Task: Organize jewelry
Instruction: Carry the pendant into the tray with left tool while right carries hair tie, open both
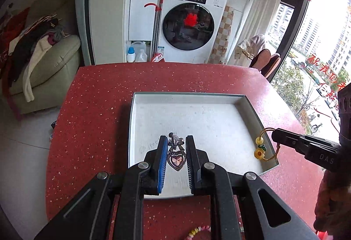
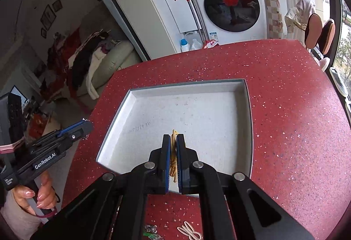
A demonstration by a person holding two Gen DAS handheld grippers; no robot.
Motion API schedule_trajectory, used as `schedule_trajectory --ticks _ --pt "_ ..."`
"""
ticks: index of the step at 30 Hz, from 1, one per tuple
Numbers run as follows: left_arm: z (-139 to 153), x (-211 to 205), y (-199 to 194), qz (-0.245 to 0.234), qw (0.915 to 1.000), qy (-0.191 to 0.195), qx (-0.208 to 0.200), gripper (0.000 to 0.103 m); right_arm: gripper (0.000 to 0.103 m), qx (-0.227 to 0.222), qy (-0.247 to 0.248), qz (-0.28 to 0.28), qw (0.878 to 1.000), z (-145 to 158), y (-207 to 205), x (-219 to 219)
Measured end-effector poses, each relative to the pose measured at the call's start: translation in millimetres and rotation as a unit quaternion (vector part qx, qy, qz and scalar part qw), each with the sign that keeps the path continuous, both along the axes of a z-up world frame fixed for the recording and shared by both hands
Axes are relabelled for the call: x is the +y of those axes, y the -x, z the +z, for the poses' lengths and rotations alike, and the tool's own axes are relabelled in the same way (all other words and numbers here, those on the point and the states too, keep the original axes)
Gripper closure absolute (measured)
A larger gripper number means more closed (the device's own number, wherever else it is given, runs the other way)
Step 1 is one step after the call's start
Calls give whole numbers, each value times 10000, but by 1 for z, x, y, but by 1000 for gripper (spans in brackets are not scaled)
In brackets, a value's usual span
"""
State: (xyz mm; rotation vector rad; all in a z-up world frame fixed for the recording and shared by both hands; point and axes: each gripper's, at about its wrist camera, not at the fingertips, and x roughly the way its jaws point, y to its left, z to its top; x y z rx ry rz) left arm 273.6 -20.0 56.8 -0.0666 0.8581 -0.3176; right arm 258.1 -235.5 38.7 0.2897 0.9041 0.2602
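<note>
Above near edge of white tray (image 1: 252,108), heart pendant (image 1: 176,160) being held between narrowly set pads of left gripper (image 1: 176,141). Over tray's near-right corner, gold cord bracelet (image 1: 261,150) with yellow bead and sunflower charm being pinched by right gripper (image 2: 173,141), jaws closed tight on cord. Tray being carried by red speckled counter (image 1: 98,108). Beaded bracelet (image 1: 198,231) being left on counter's near edge, below left gripper.

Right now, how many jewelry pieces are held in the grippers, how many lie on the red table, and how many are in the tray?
Held in grippers: 2, heart brooch and gold cord bracelet
Lying on the red table: 3
Inside the white tray: 0
Total: 5
</note>
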Motion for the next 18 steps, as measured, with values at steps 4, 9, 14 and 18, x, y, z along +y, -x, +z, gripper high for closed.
schedule_trajectory --ticks 4,9,14,18 --pt "-13 -15 -34 89 9998 -174 31 68 97 154 -206 -118 9996 -15 -33 -6" --pt "-41 -25 -67 181 9990 -359 172 68 97 398 -260 -264 9985 -43 -61 -11" --pt "-69 -37 -72 35 9978 -594 293 68 97 664 -207 -501 9963 -74 -69 -20" --pt "-79 -44 -71 56 9952 -946 228 68 97 749 13 -583 9955 -87 -66 -22"
